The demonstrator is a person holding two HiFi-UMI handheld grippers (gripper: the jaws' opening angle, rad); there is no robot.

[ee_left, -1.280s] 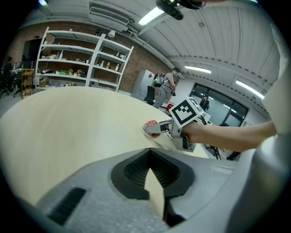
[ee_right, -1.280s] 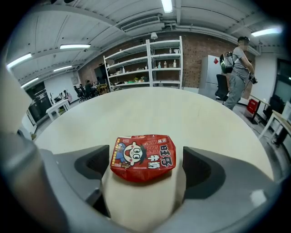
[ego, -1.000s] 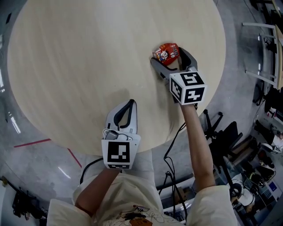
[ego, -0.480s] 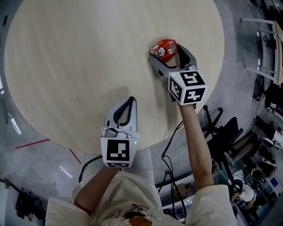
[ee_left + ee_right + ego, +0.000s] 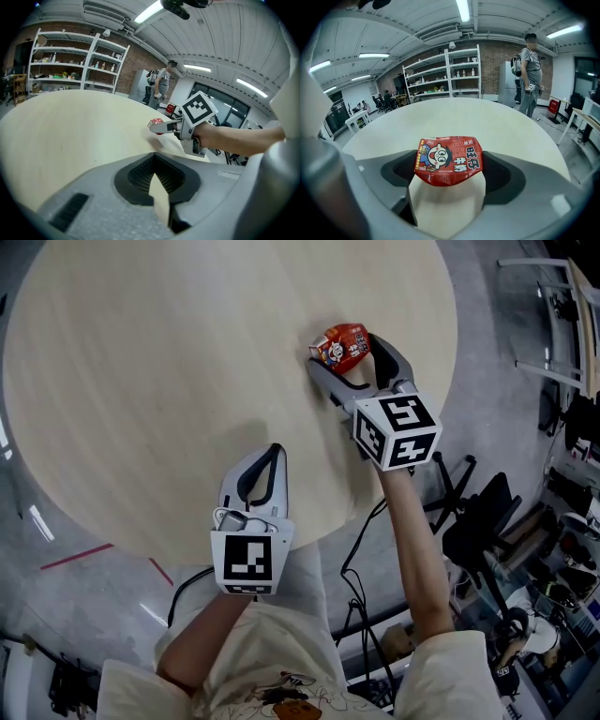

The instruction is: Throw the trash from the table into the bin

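A crumpled red milk carton (image 5: pixel 342 346) with a cartoon face sits between the jaws of my right gripper (image 5: pixel 345 350) at the round table's (image 5: pixel 187 352) far right. Those jaws have just been closing and both pads press on the carton (image 5: pixel 449 160). In the left gripper view the carton (image 5: pixel 156 124) hangs just above the tabletop, over its own shadow. My left gripper (image 5: pixel 273 452) is shut and holds nothing, over the table's near edge. No bin shows in any view.
A person (image 5: pixel 530 70) stands beyond the table's far side, near metal shelves (image 5: pixel 440 70). Black chairs and cables (image 5: pixel 478 521) crowd the floor to the right of the table. Red tape (image 5: pixel 75 557) marks the floor at the left.
The right gripper's jaws drew in on the red carton and it shifted slightly up and left in the head view. The left gripper drifted a little.
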